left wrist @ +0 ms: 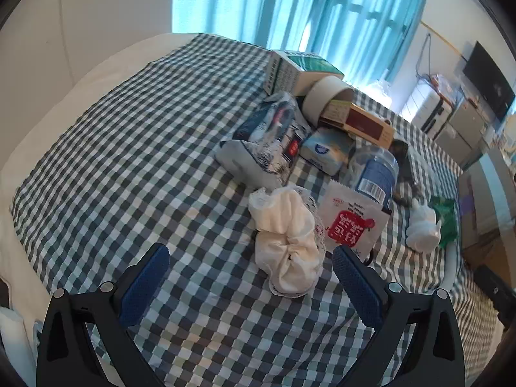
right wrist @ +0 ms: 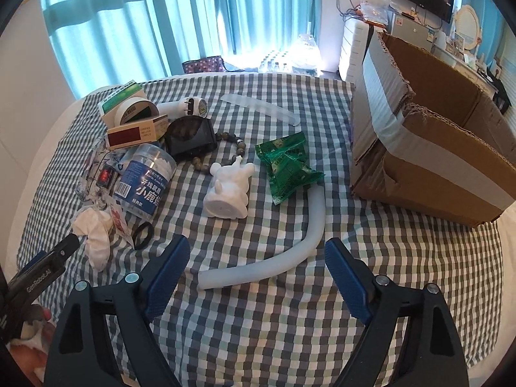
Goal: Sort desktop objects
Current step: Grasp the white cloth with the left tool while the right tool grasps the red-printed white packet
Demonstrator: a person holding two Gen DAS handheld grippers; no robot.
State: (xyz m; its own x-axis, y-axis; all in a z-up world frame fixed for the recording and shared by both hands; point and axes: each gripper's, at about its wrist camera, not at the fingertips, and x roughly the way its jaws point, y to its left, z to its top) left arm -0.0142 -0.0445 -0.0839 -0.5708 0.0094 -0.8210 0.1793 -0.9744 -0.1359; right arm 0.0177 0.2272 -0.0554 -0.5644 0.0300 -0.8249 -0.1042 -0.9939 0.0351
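On the checked cloth a crumpled white rag lies just ahead of the left gripper, whose fingers are spread wide and empty. Just beside the rag sit a red-printed packet and a floss jar. The right gripper, likewise released, hovers over a curved pale tube; a white figurine, green pouch and cardboard box lie beyond.
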